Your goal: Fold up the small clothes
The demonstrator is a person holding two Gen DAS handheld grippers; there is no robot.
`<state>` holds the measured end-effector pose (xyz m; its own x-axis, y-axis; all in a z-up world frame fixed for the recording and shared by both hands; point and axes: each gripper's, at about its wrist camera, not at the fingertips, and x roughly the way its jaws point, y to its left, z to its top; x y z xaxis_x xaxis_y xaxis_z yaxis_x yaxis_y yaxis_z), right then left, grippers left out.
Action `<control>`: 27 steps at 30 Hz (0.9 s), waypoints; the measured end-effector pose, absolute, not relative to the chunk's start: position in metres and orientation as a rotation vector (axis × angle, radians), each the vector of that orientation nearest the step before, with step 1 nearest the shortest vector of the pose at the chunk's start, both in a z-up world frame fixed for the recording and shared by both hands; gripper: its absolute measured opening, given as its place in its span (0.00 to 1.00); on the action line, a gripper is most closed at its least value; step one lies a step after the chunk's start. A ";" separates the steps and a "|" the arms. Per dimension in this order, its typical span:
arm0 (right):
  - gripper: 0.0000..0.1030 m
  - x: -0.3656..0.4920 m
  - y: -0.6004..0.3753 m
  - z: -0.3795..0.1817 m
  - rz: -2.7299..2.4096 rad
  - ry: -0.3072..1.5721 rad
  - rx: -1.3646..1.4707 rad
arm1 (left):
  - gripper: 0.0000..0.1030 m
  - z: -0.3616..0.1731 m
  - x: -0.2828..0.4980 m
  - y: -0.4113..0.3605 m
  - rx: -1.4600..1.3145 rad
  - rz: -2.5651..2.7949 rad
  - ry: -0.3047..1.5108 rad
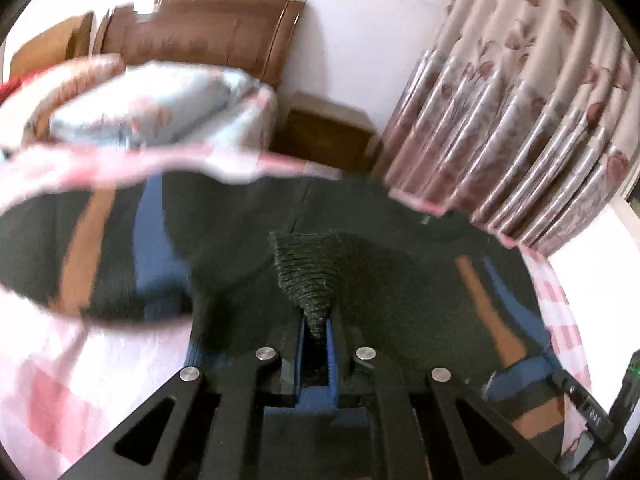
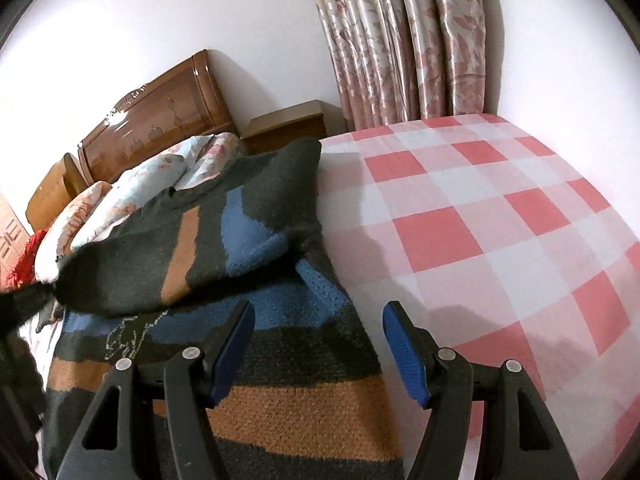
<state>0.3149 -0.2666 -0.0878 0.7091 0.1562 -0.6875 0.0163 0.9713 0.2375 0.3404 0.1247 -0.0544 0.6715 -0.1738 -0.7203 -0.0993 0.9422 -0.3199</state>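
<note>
A knitted sweater (image 2: 256, 344) in dark grey with blue and tan stripes lies on a pink-and-white checked bedsheet (image 2: 480, 216). My left gripper (image 1: 316, 324) is shut on a pinch of the sweater's dark knit (image 1: 308, 268), which rises in a cone from between the blue pads. The left wrist view is blurred; a sleeve (image 1: 100, 248) hangs lifted at its left. In the right wrist view a sleeve (image 2: 192, 240) lies folded over the body. My right gripper (image 2: 318, 316) stands open just above the sweater's right edge, with nothing between its fingers.
Pillows (image 2: 132, 196) and a wooden headboard (image 2: 160, 108) stand at the bed's far end, with a bedside cabinet (image 2: 288, 124) beside them. Floral curtains (image 2: 400, 40) hang behind. Part of the other gripper's black body (image 1: 588, 408) shows at the lower right of the left wrist view.
</note>
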 end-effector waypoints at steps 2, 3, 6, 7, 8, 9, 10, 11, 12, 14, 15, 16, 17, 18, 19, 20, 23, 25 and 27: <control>1.00 0.316 -0.267 -0.089 0.072 0.786 0.231 | 0.09 -0.068 0.340 0.124 -0.347 -0.039 0.854; 1.00 0.317 -0.266 -0.089 0.066 0.790 0.230 | 0.09 -0.071 0.339 0.123 -0.343 -0.029 0.844; 1.00 0.318 -0.266 -0.090 0.047 0.799 0.220 | 0.09 -0.071 0.336 0.124 -0.337 -0.018 0.840; 1.00 0.319 -0.266 -0.091 0.041 0.802 0.217 | 0.10 -0.072 0.333 0.127 -0.351 -0.023 0.838; 1.00 0.319 -0.265 -0.092 0.031 0.807 0.213 | 0.12 -0.073 0.330 0.129 -0.365 -0.029 0.836; 1.00 0.320 -0.265 -0.092 0.024 0.812 0.207 | 0.12 -0.075 0.329 0.131 -0.386 -0.040 0.835; 1.00 0.320 -0.265 -0.093 0.016 0.814 0.203 | 0.14 -0.077 0.334 0.128 -0.396 -0.041 0.832; 1.00 0.320 -0.265 -0.093 0.003 0.816 0.198 | 0.16 -0.077 0.332 0.128 -0.404 -0.038 0.827; 1.00 0.320 -0.266 -0.093 -0.023 0.815 0.196 | 0.17 -0.075 0.328 0.128 -0.411 -0.029 0.815; 1.00 0.314 -0.271 -0.089 -0.068 0.778 0.219 | 0.19 -0.071 0.325 0.129 -0.416 -0.013 0.786; 1.00 0.308 -0.274 -0.084 -0.103 0.736 0.228 | 0.19 -0.068 0.320 0.131 -0.426 -0.003 0.754; 1.00 0.304 -0.275 -0.080 -0.122 0.711 0.226 | 0.21 -0.066 0.317 0.132 -0.430 -0.002 0.731; 1.00 0.303 -0.271 -0.075 -0.125 0.687 0.209 | 0.22 -0.064 0.313 0.133 -0.434 -0.008 0.707; 1.00 0.305 -0.265 -0.073 -0.111 0.683 0.180 | 0.22 -0.063 0.312 0.133 -0.433 -0.012 0.697; 1.00 0.310 -0.253 -0.070 -0.080 0.679 0.123 | 0.22 -0.063 0.311 0.132 -0.427 -0.019 0.694; 1.00 0.315 -0.238 -0.066 -0.030 0.670 0.059 | 0.22 -0.062 0.313 0.130 -0.418 -0.027 0.695; 1.00 0.333 -0.202 -0.061 0.104 0.670 -0.060 | 0.25 -0.059 0.314 0.121 -0.378 -0.057 0.701; 1.00 0.354 -0.183 -0.063 0.147 0.695 -0.126 | 0.28 -0.061 0.318 0.118 -0.371 -0.079 0.725; 1.00 0.381 -0.181 -0.078 0.136 0.812 -0.132 | 0.28 -0.065 0.322 0.120 -0.381 -0.061 0.758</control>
<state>0.3809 -0.1810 -0.0784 0.6801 0.0703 -0.7297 -0.1718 0.9830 -0.0653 0.3221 0.1197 -0.0650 0.7280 -0.1897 -0.6588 -0.0823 0.9298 -0.3587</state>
